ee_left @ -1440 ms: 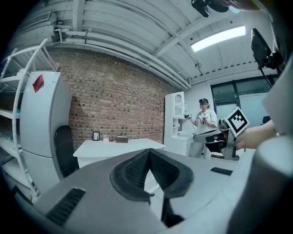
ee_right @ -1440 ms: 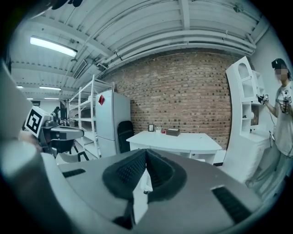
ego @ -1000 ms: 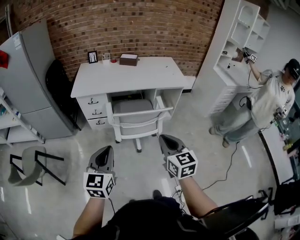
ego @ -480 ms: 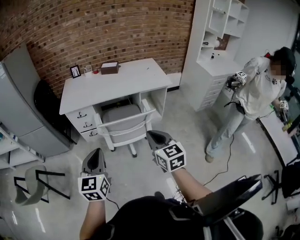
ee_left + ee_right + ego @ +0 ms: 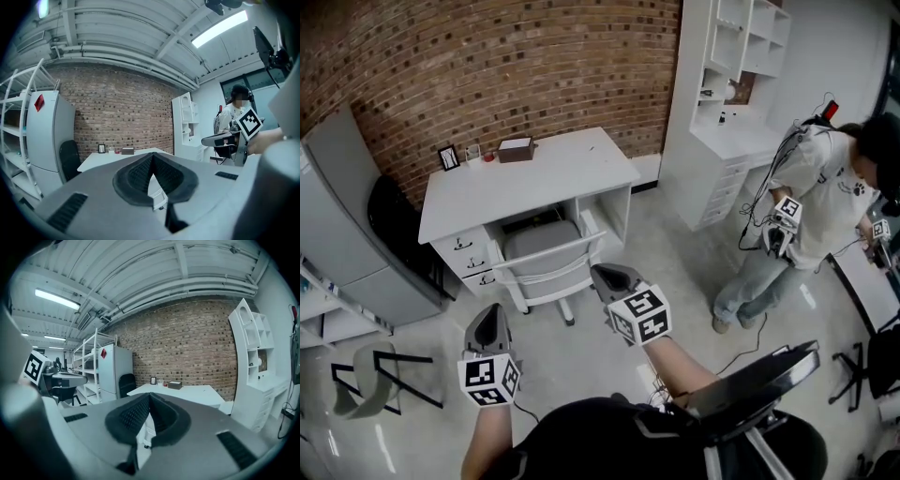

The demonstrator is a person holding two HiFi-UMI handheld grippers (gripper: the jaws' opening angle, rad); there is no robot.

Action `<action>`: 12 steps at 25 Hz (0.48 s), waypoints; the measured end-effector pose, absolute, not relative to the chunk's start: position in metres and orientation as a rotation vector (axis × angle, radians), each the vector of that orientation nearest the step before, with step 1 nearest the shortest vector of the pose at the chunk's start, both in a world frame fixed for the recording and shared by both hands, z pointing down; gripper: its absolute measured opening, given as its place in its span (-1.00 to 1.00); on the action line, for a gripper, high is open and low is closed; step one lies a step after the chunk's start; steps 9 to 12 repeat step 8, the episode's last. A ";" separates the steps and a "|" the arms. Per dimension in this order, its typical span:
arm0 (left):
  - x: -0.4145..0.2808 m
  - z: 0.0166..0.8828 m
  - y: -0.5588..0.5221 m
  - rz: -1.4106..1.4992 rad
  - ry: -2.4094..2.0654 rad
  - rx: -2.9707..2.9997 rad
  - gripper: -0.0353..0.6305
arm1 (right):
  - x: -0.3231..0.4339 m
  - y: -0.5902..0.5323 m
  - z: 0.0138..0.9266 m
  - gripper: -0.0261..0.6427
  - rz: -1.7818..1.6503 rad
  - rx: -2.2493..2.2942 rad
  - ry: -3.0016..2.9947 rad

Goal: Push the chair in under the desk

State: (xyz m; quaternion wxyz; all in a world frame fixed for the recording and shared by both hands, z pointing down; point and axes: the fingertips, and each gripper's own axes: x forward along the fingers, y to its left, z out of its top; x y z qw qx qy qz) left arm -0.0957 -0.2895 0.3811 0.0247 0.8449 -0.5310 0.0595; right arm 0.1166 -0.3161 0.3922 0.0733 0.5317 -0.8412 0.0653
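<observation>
Head view — chair [image 5: 540, 247] seat under desk [image 5: 525, 178] edge; open floor [image 5: 567, 349] behind.

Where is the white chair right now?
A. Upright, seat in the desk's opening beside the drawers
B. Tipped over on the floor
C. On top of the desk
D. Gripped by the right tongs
A: the chair stands upright with its seat under the desk, beside the drawers; the left tongs and right tongs are shut, empty and clear of it.
</observation>
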 end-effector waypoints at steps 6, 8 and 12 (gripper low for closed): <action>-0.085 0.386 -0.288 0.205 -1.638 2.609 -0.88 | 0.126 -0.316 0.391 -0.90 0.208 1.600 -2.541; -0.082 0.386 -0.288 0.209 -1.634 2.609 -0.88 | 0.129 -0.316 0.389 -0.90 0.203 1.605 -2.542; -0.082 0.386 -0.288 0.209 -1.634 2.609 -0.88 | 0.129 -0.316 0.389 -0.90 0.203 1.605 -2.542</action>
